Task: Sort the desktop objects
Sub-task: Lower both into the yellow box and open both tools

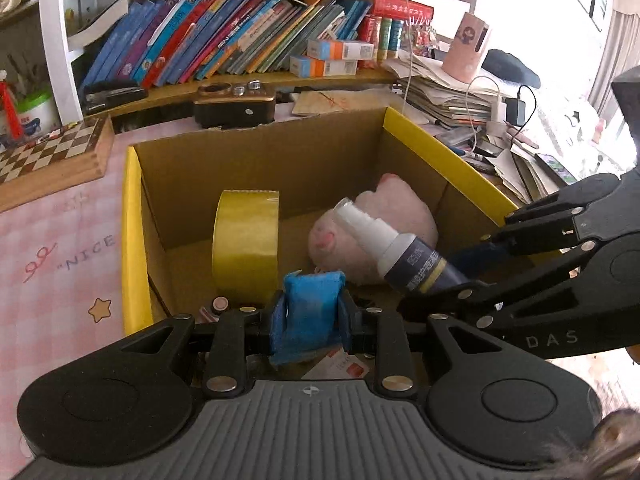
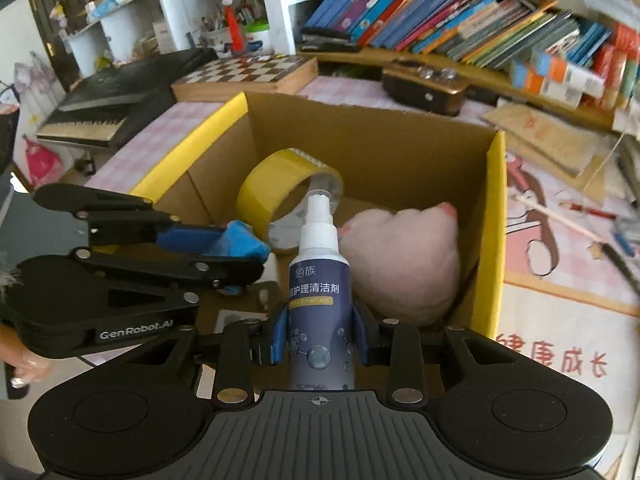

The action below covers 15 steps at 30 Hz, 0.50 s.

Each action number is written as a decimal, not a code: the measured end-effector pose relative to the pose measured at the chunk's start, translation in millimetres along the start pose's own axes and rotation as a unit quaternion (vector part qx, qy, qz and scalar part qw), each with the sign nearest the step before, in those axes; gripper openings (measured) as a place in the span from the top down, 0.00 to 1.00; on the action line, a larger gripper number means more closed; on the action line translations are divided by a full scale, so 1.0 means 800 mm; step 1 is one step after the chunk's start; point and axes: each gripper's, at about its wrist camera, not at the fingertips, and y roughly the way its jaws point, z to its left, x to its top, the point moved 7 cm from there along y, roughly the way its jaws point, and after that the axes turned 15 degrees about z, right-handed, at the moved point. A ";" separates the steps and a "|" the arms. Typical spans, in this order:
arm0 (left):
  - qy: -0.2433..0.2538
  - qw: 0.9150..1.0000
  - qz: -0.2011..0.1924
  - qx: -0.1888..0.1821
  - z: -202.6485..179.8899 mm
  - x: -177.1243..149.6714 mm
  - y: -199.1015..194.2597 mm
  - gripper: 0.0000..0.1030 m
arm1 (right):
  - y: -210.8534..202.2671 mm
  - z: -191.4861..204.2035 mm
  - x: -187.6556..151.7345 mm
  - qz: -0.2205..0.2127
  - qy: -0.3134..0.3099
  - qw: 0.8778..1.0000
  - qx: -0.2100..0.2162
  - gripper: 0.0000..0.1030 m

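The bench (image 1: 60,240) has a pink checked cover, and a big cardboard box (image 1: 256,168) with yellow edges sits open on it. At 12 o'clock past the box is a shelf full of leaning books (image 1: 224,28), and a wooden chessboard (image 1: 52,152) lies at 10 o'clock from the box. Inside the box, a soft pink plush toy (image 2: 404,256) lies on the 3 o'clock side. A roll of yellow tape (image 1: 246,244) stands on its edge on the 9 o'clock side, apart from the toy. The right gripper (image 2: 320,336) pinches a spray bottle (image 2: 318,280) with a dark blue label and a white top, its blue pads squeezing the bottle's sides. The bottle is in the air above the box, with its nozzle pointing toward 12 o'clock in the right wrist view. The left gripper (image 1: 310,300) is pressed together with nothing in it, its blue pads touching, just beside the bottle over the near edge of the box.
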 end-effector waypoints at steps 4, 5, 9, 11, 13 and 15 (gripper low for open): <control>-0.001 1.000 -0.011 0.010 -0.004 0.000 -0.003 0.66 | -0.001 0.001 0.000 -0.002 0.000 1.000 0.002 0.67; -0.001 1.000 -0.015 0.015 -0.005 -0.001 -0.004 0.65 | -0.002 0.001 -0.001 -0.005 0.000 1.000 -0.001 0.67; -0.007 0.999 -0.033 0.016 -0.006 -0.004 -0.016 0.59 | -0.010 0.002 -0.004 -0.025 0.004 1.000 -0.012 0.66; -0.013 0.999 -0.045 0.020 -0.006 -0.004 -0.025 0.55 | -0.018 0.001 -0.006 -0.037 0.011 0.999 -0.004 0.64; -0.027 0.997 -0.058 0.045 -0.003 -0.007 -0.037 0.38 | -0.028 0.001 -0.010 -0.051 0.018 0.999 0.001 0.59; -0.046 0.994 -0.079 0.059 0.005 -0.013 -0.052 0.24 | -0.039 0.003 -0.012 -0.072 0.027 0.997 0.003 0.47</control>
